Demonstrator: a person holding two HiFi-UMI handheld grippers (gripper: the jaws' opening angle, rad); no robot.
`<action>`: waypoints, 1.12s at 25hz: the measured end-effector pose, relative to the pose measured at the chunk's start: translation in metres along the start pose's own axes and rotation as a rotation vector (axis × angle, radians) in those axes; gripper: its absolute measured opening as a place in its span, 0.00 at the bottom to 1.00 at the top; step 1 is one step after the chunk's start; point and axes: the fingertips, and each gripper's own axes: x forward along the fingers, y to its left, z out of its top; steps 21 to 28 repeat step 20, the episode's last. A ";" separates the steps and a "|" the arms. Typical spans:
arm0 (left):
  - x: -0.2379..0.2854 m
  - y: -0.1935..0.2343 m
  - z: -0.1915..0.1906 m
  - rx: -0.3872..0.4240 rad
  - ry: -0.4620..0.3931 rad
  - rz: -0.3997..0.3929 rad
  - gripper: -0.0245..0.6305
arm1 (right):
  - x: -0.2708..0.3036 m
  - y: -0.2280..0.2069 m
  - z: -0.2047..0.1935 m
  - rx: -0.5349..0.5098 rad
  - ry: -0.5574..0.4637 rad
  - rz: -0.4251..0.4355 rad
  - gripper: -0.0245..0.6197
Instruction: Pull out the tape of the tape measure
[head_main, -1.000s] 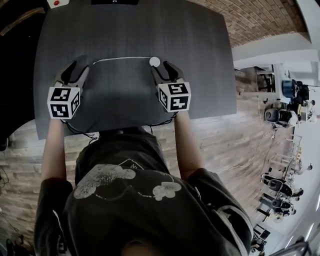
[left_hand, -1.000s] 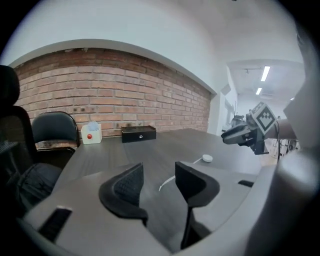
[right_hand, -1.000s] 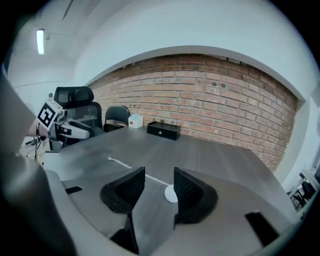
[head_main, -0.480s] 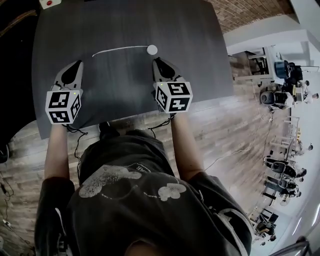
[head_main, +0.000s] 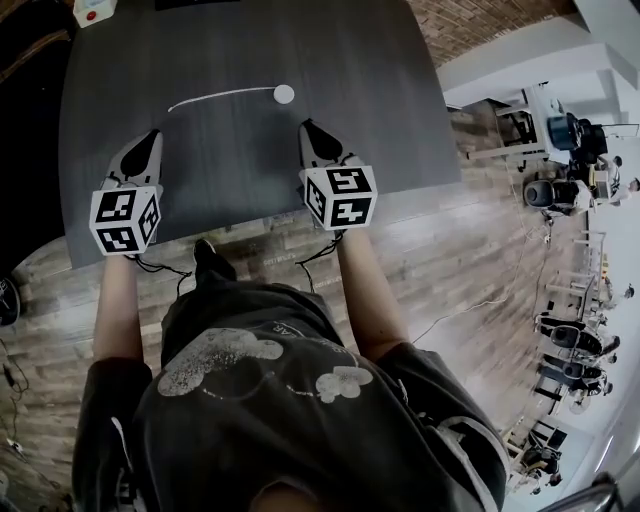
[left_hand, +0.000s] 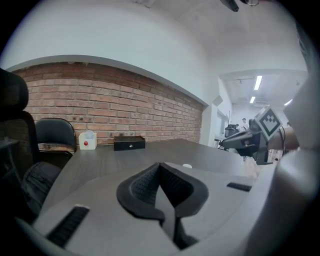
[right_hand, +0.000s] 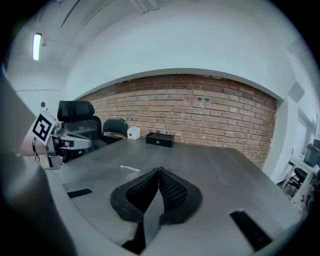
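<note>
Black ribbed pads on the left gripper (left_hand: 160, 166) meet flat against each other with nothing caught between them. The right gripper (right_hand: 159, 171) is the same, pressed together and empty. Both hover over the near part of the dark grey table (head_main: 380, 90), well apart from one another, left at 9 o'clock of right, each pointing toward 12 o'clock.

Neither touches the tape measure (head_main: 284, 94). Its small round white case lies on the tabletop at about 11 o'clock of the right gripper, clear of the tips. From the case the tape (head_main: 215, 97) runs out toward 9 o'clock as a thin pale strip in a slight curve, and its free end lies at roughly 1 o'clock of the left gripper, also clear of it.

Further out, at 12 o'clock along the far table edge, stand a white box with a red button (left_hand: 87, 142) and a black box (left_hand: 129, 143) beside it. Behind them are a black chair (left_hand: 55, 134) and a brick wall (left_hand: 125, 102).
</note>
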 end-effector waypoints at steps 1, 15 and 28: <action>-0.003 -0.008 -0.001 0.004 0.002 0.003 0.05 | -0.006 -0.002 -0.004 0.001 0.000 0.008 0.09; -0.039 -0.086 -0.016 -0.016 0.007 0.065 0.05 | -0.069 -0.010 -0.036 -0.015 -0.044 0.128 0.09; -0.058 -0.117 -0.027 -0.020 0.001 0.080 0.05 | -0.101 -0.015 -0.054 -0.023 -0.056 0.149 0.09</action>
